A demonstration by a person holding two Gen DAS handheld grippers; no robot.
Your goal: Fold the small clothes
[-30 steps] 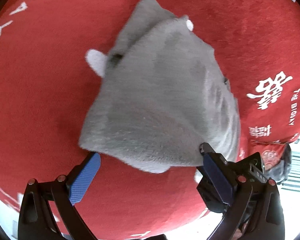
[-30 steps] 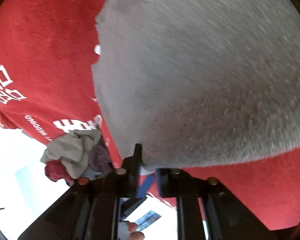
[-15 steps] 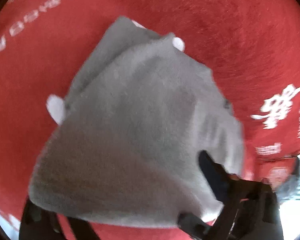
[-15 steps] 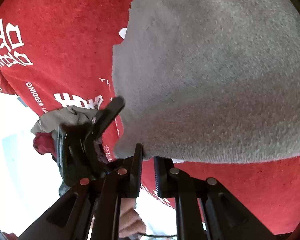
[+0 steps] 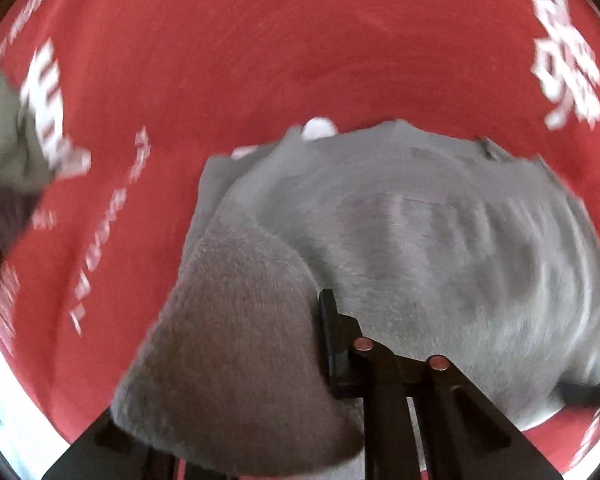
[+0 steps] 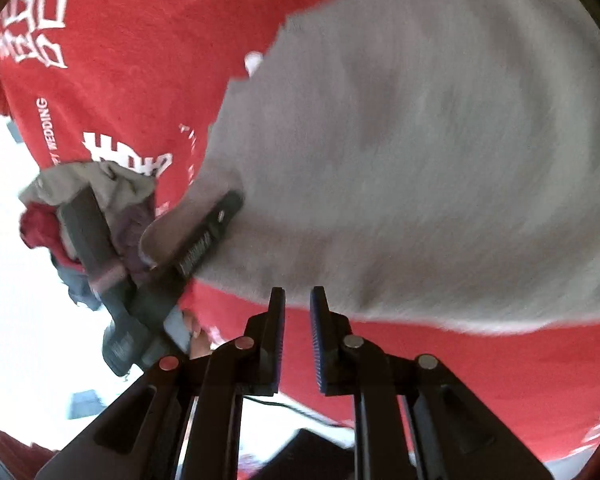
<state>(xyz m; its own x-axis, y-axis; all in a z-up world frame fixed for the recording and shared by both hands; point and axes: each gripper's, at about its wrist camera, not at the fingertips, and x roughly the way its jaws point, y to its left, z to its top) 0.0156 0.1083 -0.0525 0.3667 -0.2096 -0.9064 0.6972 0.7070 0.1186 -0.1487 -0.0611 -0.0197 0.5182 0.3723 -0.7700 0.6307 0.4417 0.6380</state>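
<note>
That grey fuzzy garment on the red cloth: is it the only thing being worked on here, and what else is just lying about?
Part of the job:
- grey garment
- left tongs, pinching a corner of it
- right tongs, slightly parted, nothing between them

Just lying about:
- red printed cloth underneath
- heap of other clothes at its edge

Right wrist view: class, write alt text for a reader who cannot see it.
A fuzzy grey garment lies on a red cloth with white lettering. The left tongs pinch its near-left corner, while the right tongs, just below its edge, have just been opening and hold nothing. A pile of crumpled clothes sits at the left.
</note>
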